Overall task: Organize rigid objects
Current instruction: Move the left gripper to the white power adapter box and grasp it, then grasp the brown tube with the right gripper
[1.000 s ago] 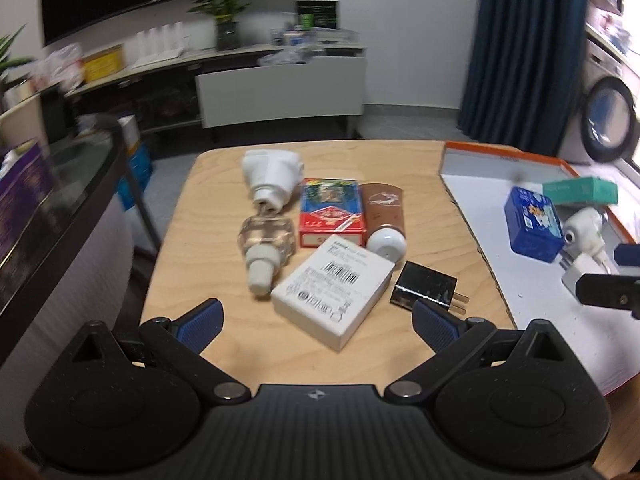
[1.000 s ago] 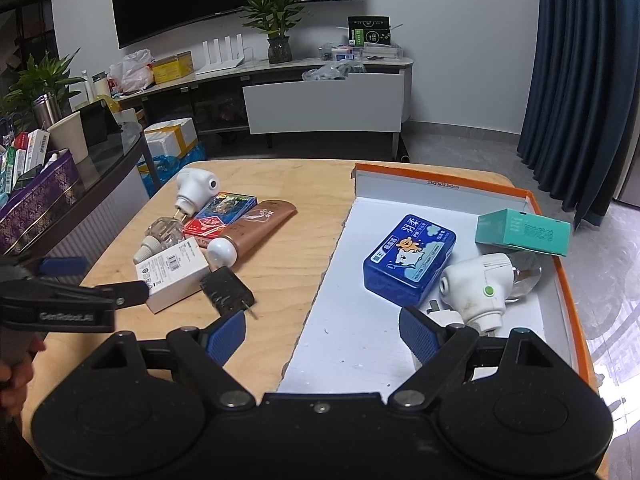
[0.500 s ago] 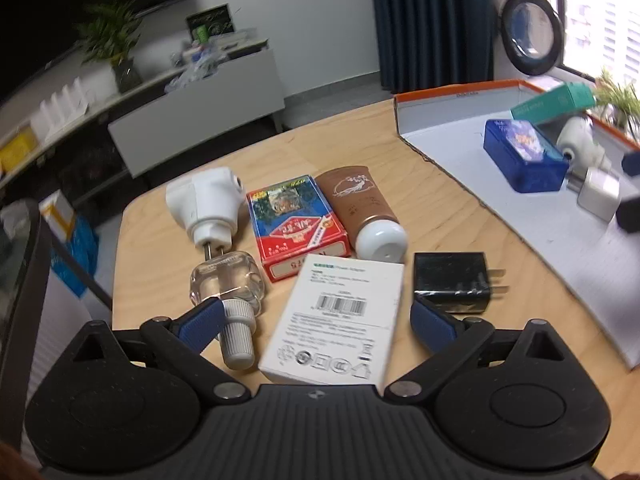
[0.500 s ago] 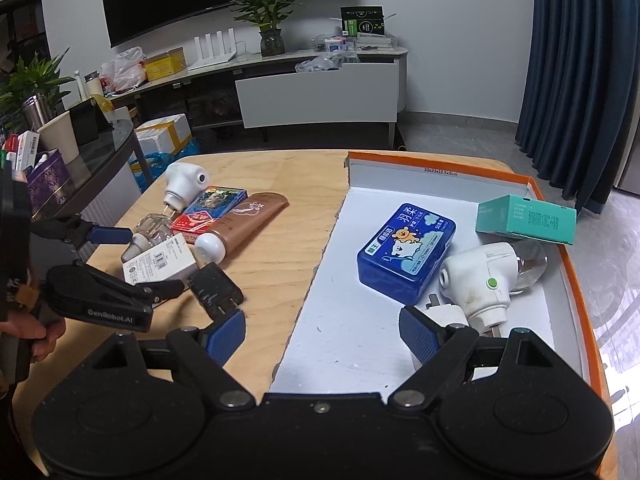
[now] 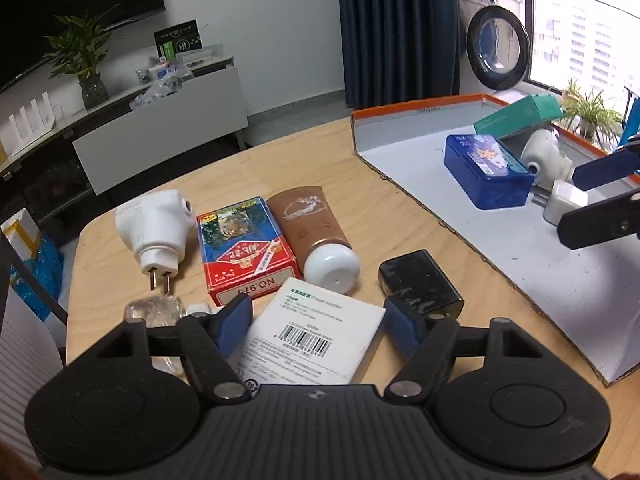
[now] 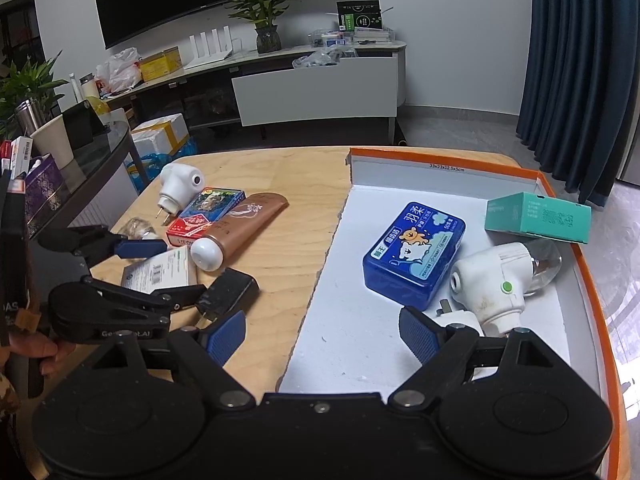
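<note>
- Your left gripper (image 5: 316, 322) is closing w/ the white adapter box (image 5: 310, 342) between its pads, near edge of the table (image 5: 256, 176).
- Your right gripper (image 6: 322, 334) is spread, empty, over the tray (image 6: 440, 166) at right.

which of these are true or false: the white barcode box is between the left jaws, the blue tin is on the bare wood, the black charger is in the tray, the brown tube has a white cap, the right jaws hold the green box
1. The white barcode box lies between the jaws of the left gripper. True; those jaws are closing on it.
2. The blue tin sits on the bare wood. False; it is inside the orange-rimmed tray.
3. The black charger is in the tray. False; it lies on the wooden table, beside the barcode box.
4. The brown tube has a white cap. True.
5. The right gripper holds the green box. False; its jaws are open and empty, and the green box rests at the tray's far side.
</note>
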{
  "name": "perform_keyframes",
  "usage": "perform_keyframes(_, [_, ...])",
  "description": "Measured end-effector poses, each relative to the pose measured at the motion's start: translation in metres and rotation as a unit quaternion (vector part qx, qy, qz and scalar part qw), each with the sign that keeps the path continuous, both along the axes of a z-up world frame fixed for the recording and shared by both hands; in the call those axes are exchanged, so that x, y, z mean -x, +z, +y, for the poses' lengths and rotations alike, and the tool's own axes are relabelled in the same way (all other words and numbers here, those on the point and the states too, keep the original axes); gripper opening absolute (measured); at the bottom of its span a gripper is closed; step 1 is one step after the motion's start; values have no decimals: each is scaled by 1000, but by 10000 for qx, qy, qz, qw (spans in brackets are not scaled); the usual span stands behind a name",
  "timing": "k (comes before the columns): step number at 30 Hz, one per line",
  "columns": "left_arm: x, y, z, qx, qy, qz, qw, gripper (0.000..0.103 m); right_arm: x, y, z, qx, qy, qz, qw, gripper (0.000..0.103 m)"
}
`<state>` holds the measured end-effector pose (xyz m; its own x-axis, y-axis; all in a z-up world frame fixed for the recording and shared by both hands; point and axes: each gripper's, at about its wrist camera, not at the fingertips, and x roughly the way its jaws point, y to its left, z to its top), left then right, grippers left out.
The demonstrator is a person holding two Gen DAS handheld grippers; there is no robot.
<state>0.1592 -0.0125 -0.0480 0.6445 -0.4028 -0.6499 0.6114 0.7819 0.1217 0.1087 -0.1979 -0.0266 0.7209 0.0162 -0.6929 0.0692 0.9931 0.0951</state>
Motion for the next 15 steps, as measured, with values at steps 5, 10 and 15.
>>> perform_keyframes(5, [5, -3, 0, -188, -193, 123, 9996, 90, -1, 2, 4, -1, 53, -10, 10000, 99])
perform_keyframes(10, [0, -6, 12, 236, 107, 502, 9984, 60, 0, 5, 6, -11, 43, -54, 10000, 99])
perform_keyframes(15, [5, -2, 18, 409, 660, 628, 9950, 60, 0, 8, 9, -33, 54, -89, 9999, 99])
